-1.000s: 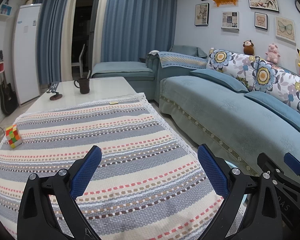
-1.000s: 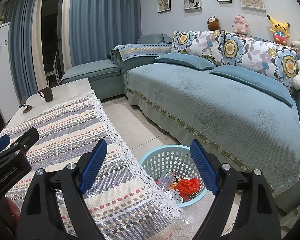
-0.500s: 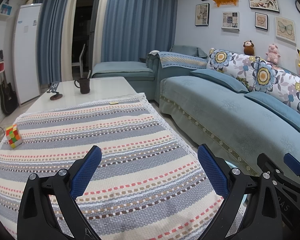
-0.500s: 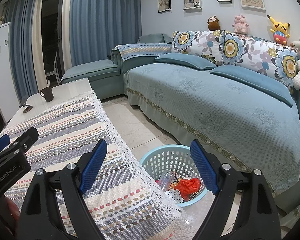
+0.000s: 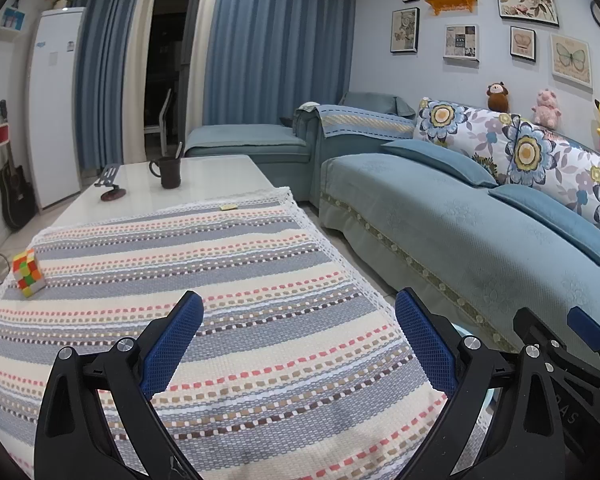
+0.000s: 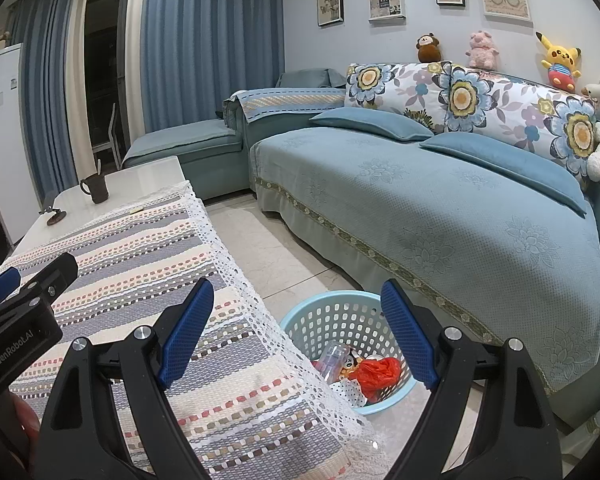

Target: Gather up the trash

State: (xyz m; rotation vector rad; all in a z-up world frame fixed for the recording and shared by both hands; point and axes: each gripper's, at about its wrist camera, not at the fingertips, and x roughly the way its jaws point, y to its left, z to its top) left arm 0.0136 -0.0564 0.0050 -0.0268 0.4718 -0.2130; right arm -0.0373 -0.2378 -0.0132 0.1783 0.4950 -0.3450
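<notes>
- I have the sofa [image 6: 440,216] along my right, running into the far corner, with a strip of tiled floor between it and the table.
- The table [image 5: 204,184] sits ahead of me, its near half under a striped tablecloth [image 5: 220,300] with a lace edge hanging over the sofa side.
- The light blue basket [image 6: 340,316] stands on the floor just beside that hanging edge, between table and sofa. It holds the trash: a red plastic bag [image 6: 376,372], a clear crumpled bottle or wrapper [image 6: 334,360] and some white scraps.
- My left gripper [image 5: 296,344] hovers over the near part of the cloth, jaws spread wide, nothing between them.
- My right gripper [image 6: 298,332] hangs over the table's edge, looking down toward the basket, jaws also wide apart and empty.
- A dark mug [image 5: 170,172] and a small stand [image 5: 110,186] sit on the bare far end; I read these as belongings, not trash.
- A colour cube [image 5: 29,273] rests near the cloth's left edge; likely not trash either.
- A small yellowish scrap [image 5: 229,207] lies at the cloth's far edge, well apart from both grippers.
- My judgement: collection is nearly done, and I am between picks. That scrap looks like the only candidate left; reaching it calls for a long forward stretch with the left gripper and a low, flat pinch, since the piece looks thin.
</notes>
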